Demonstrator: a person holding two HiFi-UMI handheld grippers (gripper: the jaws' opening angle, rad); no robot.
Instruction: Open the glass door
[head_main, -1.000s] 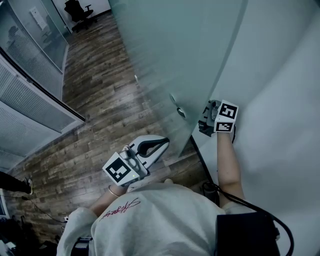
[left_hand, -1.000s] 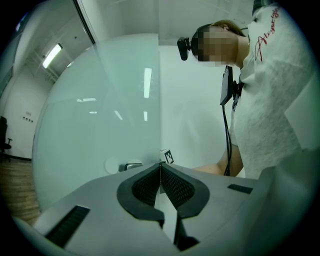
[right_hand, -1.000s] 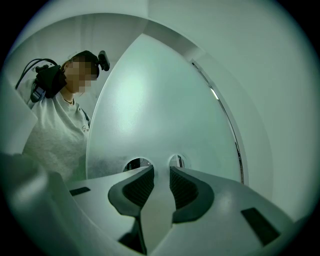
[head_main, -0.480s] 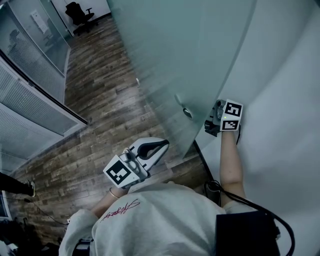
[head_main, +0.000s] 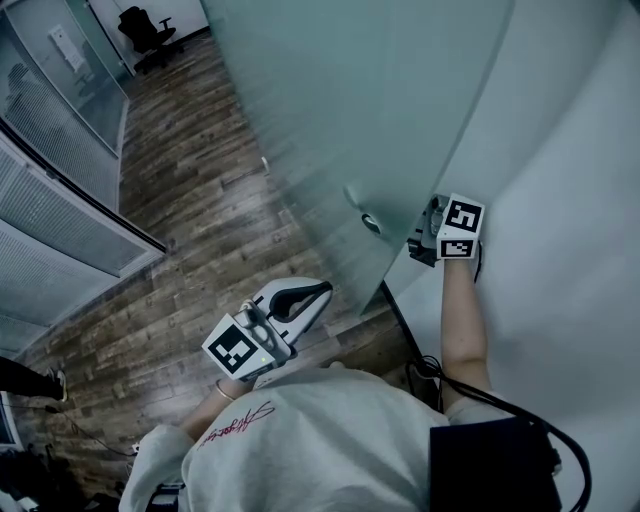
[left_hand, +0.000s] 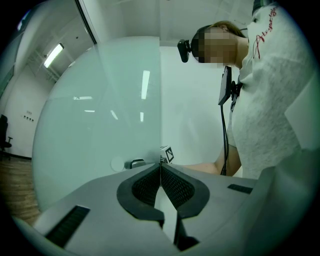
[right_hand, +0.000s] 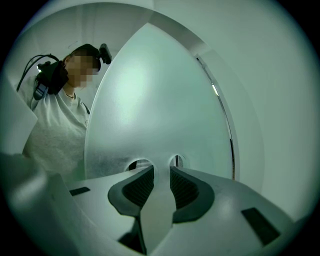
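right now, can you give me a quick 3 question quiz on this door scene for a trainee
1. True or false: the left gripper has its jaws wide apart.
2. Which gripper is at the door's free edge, on the wall side? A) left gripper B) right gripper C) both
3. Fill in: at the far end of the wood floor stands a black ___.
Key: 1 false, the left gripper's jaws are together. 2 B. 3 chair.
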